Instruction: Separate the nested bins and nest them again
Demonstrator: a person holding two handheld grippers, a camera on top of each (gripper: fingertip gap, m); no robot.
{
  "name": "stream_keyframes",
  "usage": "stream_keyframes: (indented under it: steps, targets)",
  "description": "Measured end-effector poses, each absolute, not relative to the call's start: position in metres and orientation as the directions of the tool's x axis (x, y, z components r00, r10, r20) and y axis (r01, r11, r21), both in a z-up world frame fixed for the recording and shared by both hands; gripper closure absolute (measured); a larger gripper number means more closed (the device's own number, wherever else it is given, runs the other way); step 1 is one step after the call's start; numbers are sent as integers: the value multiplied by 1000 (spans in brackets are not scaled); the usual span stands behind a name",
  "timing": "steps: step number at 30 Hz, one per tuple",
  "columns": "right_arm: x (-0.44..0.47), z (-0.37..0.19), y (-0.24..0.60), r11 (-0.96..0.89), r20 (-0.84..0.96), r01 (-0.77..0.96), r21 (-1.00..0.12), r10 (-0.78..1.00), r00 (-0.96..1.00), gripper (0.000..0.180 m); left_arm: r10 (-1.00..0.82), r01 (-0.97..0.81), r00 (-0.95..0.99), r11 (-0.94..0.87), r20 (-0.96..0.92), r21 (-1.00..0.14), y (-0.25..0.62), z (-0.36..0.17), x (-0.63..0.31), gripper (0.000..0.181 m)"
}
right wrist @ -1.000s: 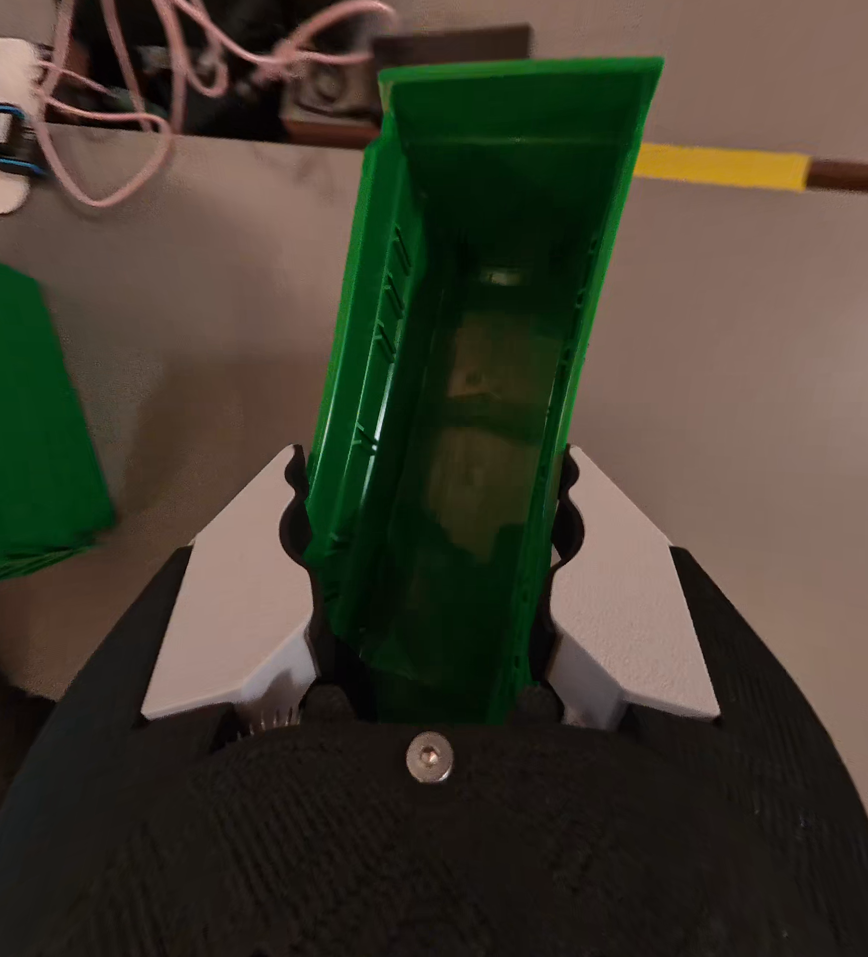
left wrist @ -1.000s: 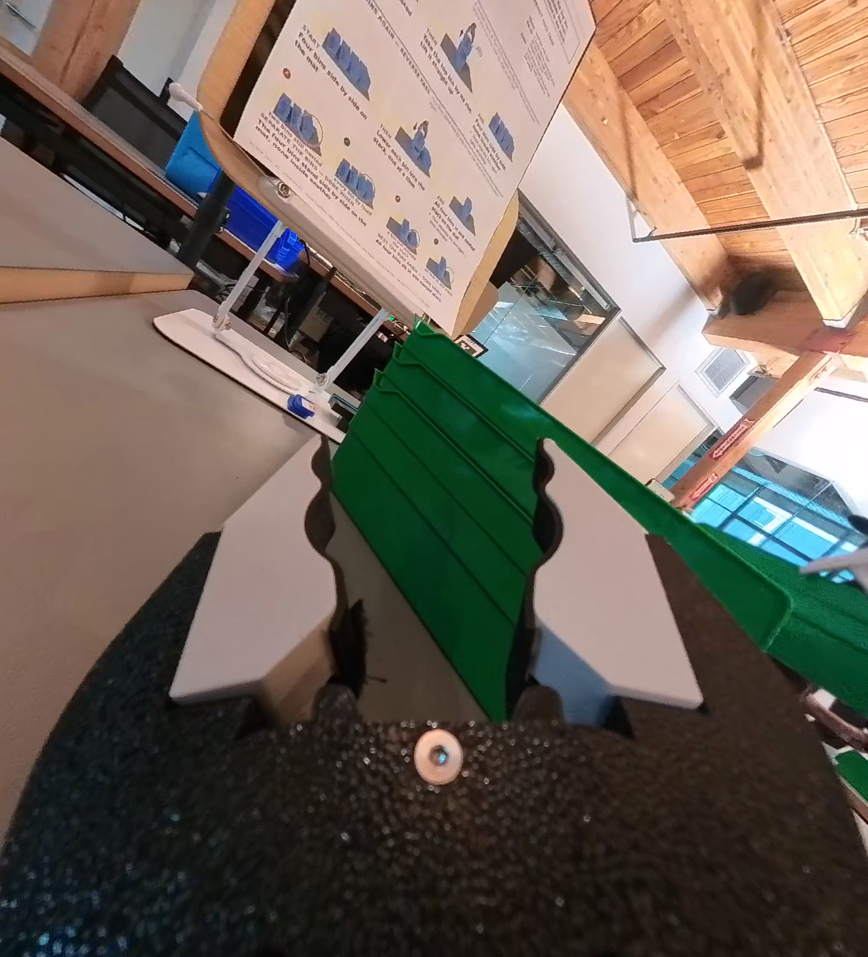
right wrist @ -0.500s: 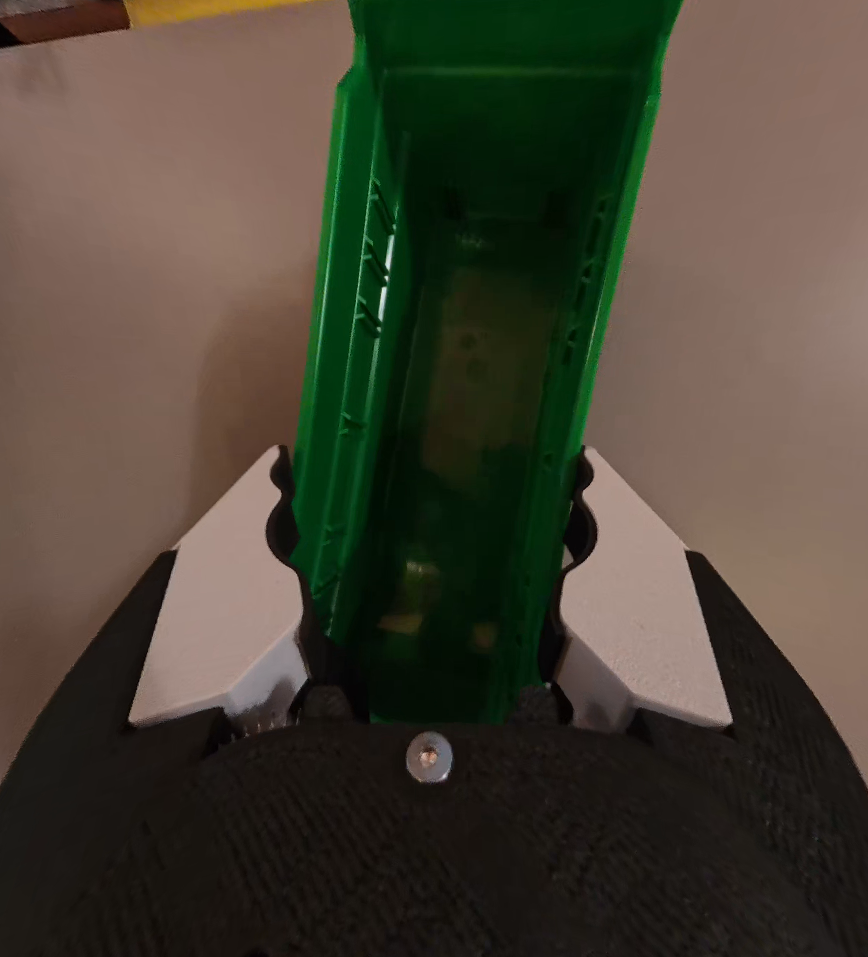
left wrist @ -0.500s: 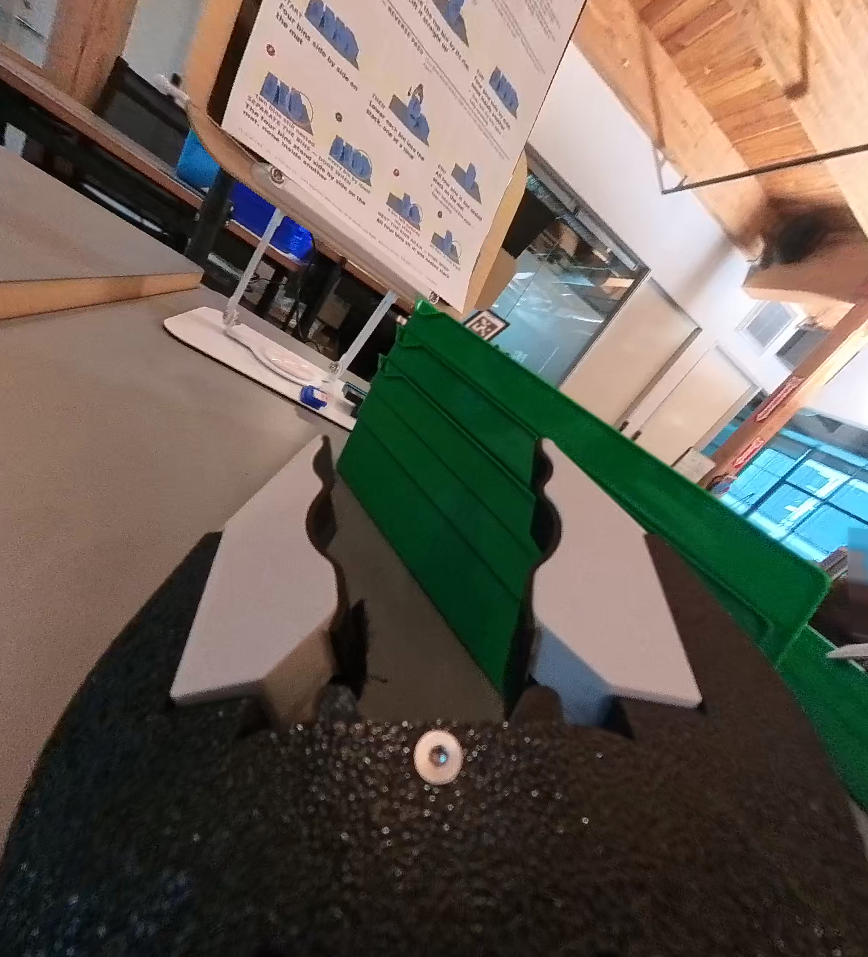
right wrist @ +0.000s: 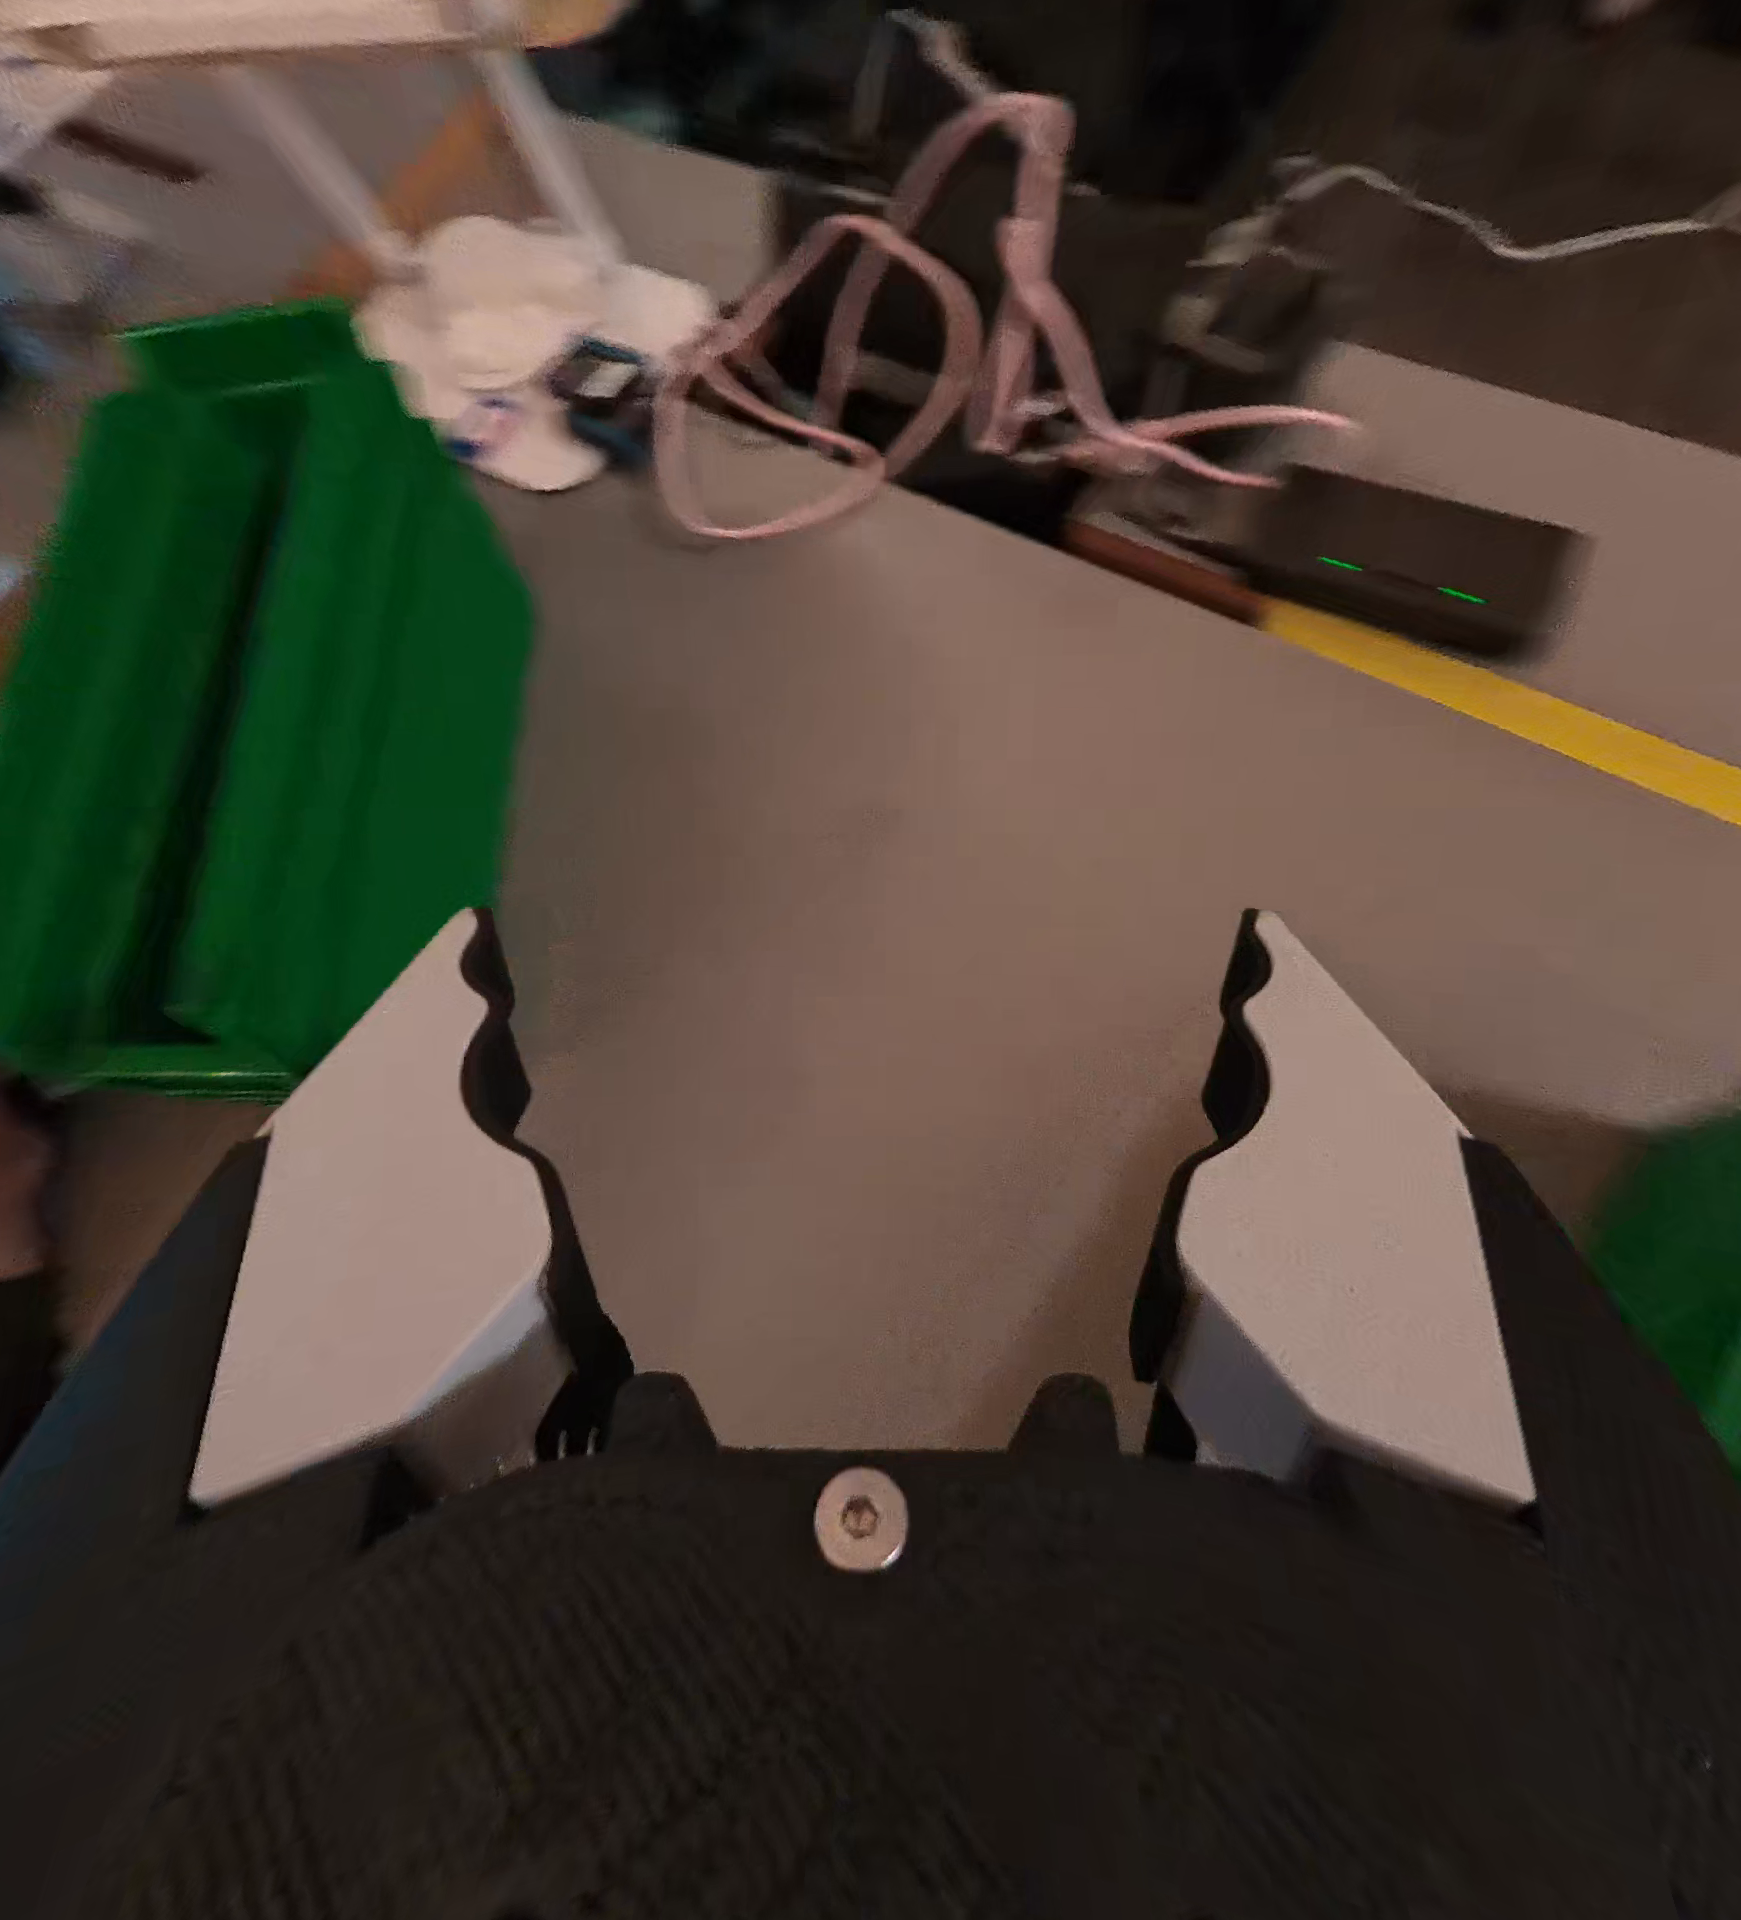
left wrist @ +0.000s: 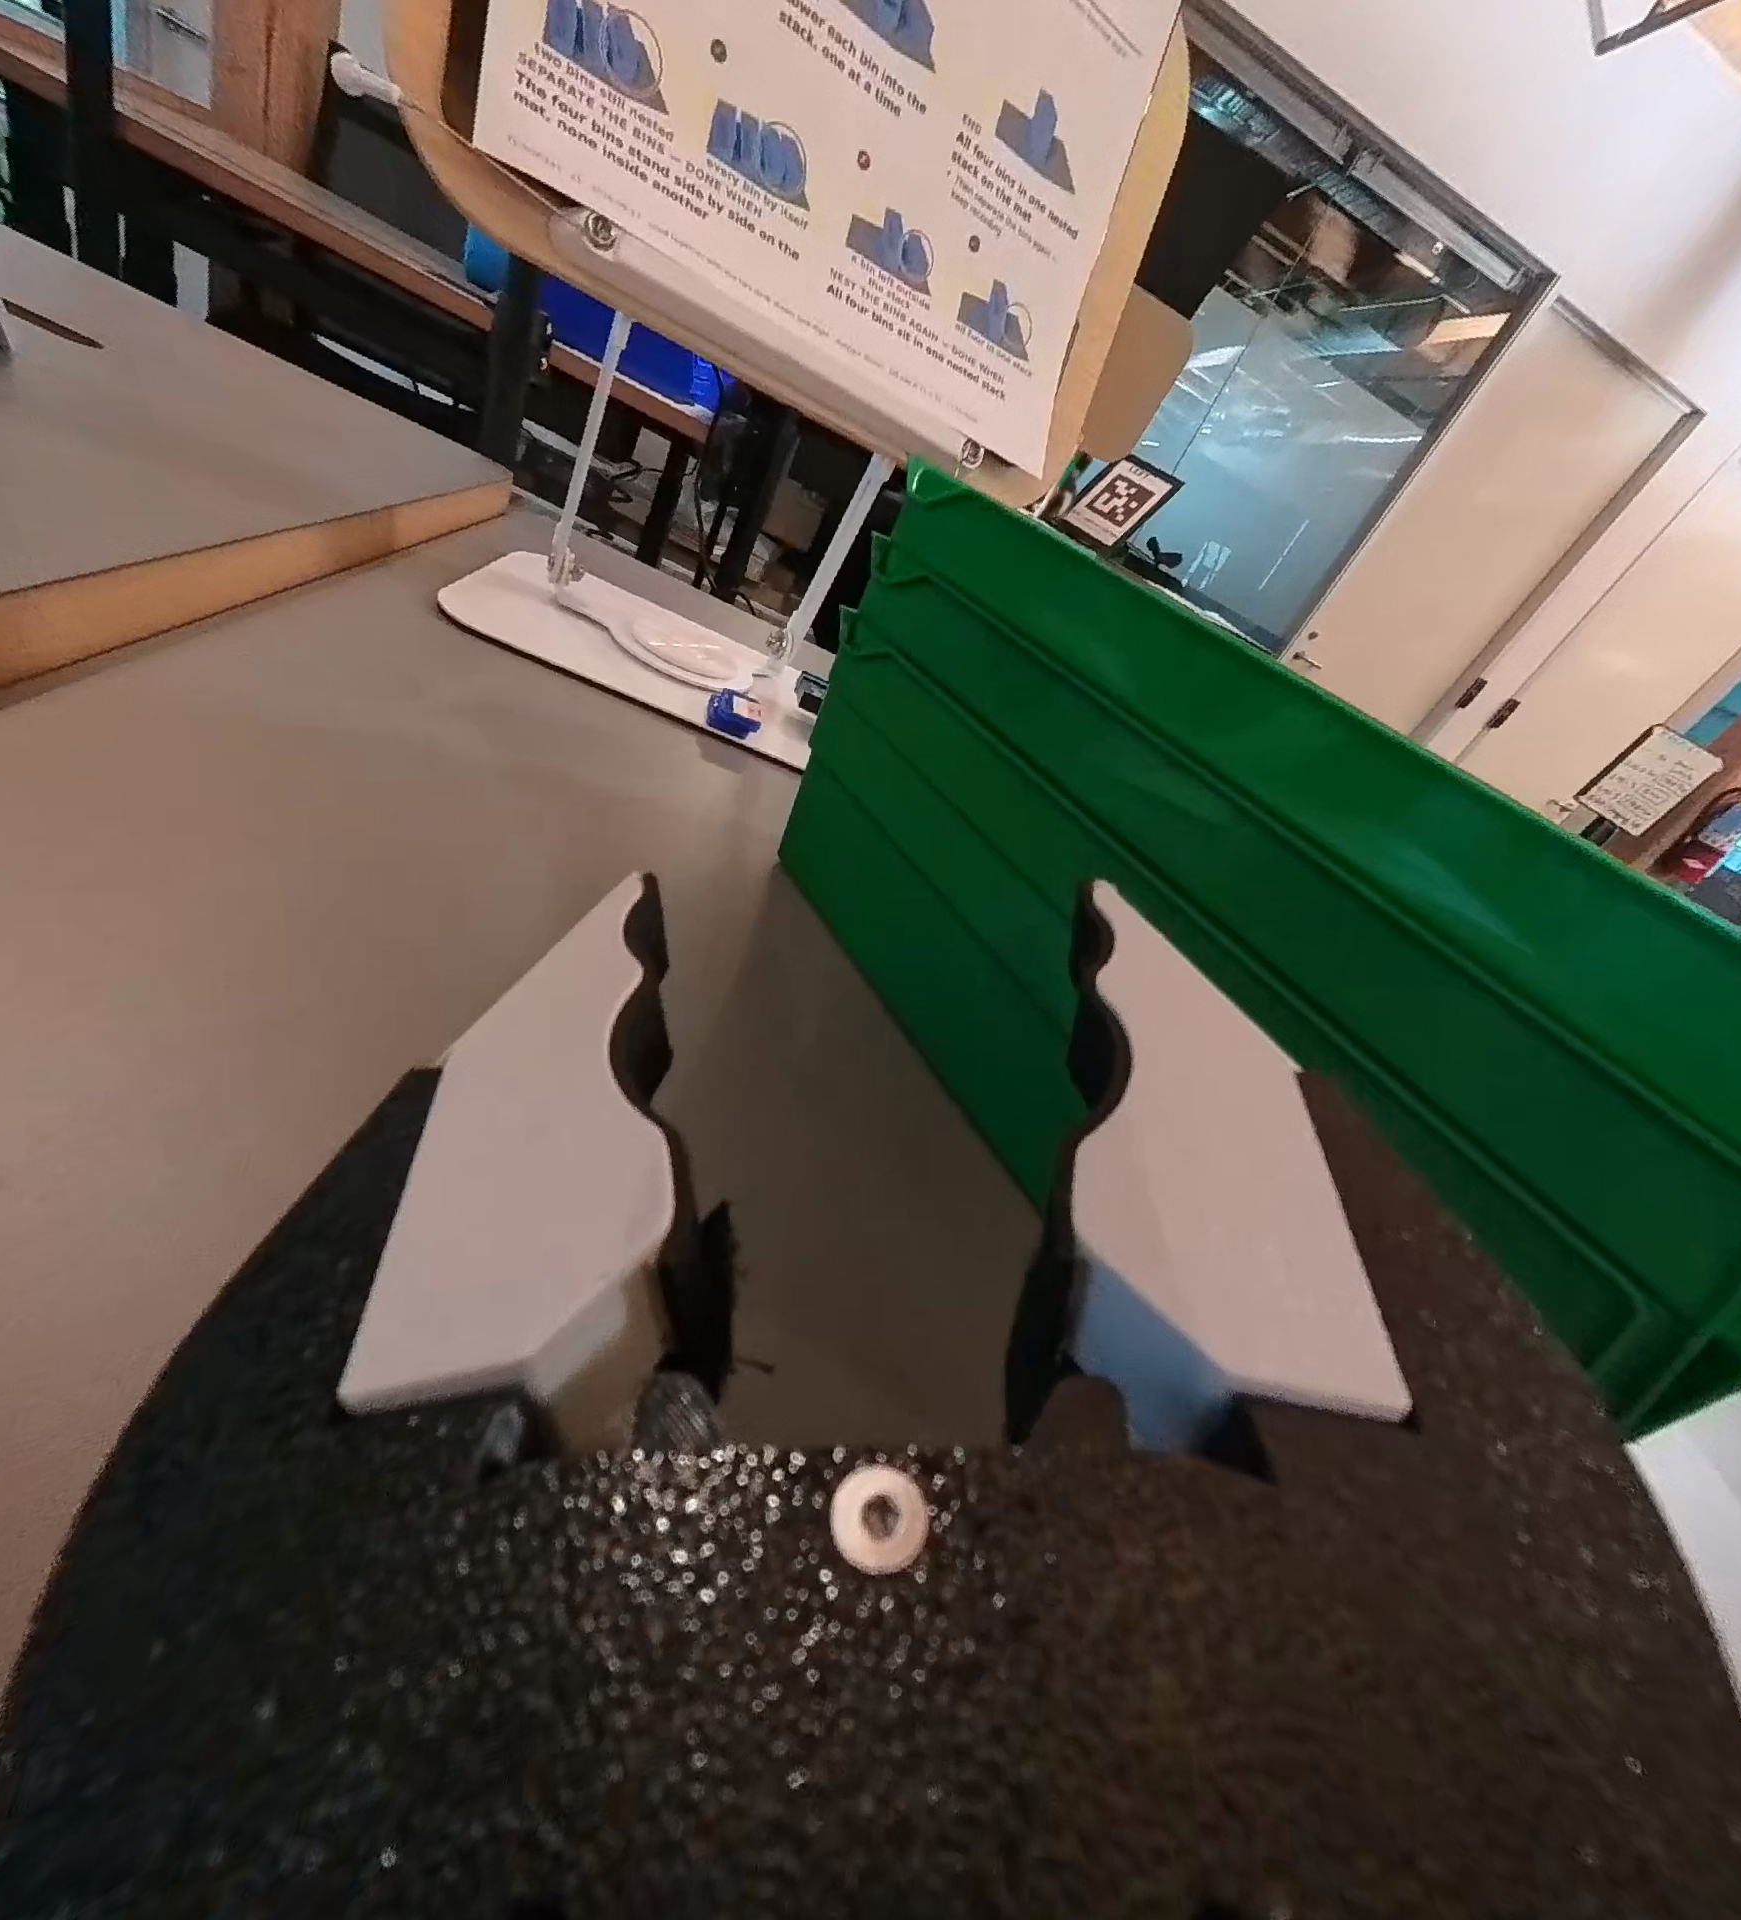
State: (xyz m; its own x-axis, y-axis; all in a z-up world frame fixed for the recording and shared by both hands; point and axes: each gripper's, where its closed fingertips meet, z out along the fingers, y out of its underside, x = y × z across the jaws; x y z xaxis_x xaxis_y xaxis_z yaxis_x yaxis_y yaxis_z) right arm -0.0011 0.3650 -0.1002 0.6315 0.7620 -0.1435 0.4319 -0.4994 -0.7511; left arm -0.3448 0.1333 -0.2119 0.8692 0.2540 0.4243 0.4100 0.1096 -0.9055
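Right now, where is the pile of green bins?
In the left wrist view, the green bins sit on the gray table, just right of the left gripper, below the white sign.

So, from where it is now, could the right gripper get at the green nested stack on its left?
Probably yes. The right gripper has its jaws open and empty, and only bare table lies between it and the nested stack. It would need to swing left; the blurred picture hides the stack's exact edges.

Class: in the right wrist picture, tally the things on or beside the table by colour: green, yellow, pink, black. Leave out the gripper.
Green: 2, bin stack and lone bin at right edge
Yellow: 1, tape strip
Pink: 1, cable bundle
Black: 1, box
Total: 5
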Motion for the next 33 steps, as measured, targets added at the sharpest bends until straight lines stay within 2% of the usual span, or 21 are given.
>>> stream_keyframes:
  steps: [5,10,20,22,26,28,33]
  targets:
    - [-133,-102,286,-464,-255,538,-704,872,418,37,257,404,873,94,415,-910,134,-214,-344,103]
    - [-213,-126,249,-420,-204,665,-617,902,381,21,254,398,878,87,406,-913,136,-214,-343,102]
    - [-251,-165,241,-424,-58,805,-414,895,442,20,138,375,907,162,397,-913,135,-193,-330,92]
    - [-249,-174,242,-436,-49,820,-370,891,452,26,100,365,917,184,387,-912,134,-186,-325,89]
    - [-256,-177,239,-446,-81,812,-377,889,450,45,67,335,932,208,355,-919,133,-178,-319,87]
    - [-259,-176,232,-456,-122,809,-371,888,444,64,70,330,934,206,351,-921,134,-178,-318,87]
    - [-256,-173,228,-473,-129,818,-327,880,457,78,58,336,934,198,353,-921,135,-180,-317,87]
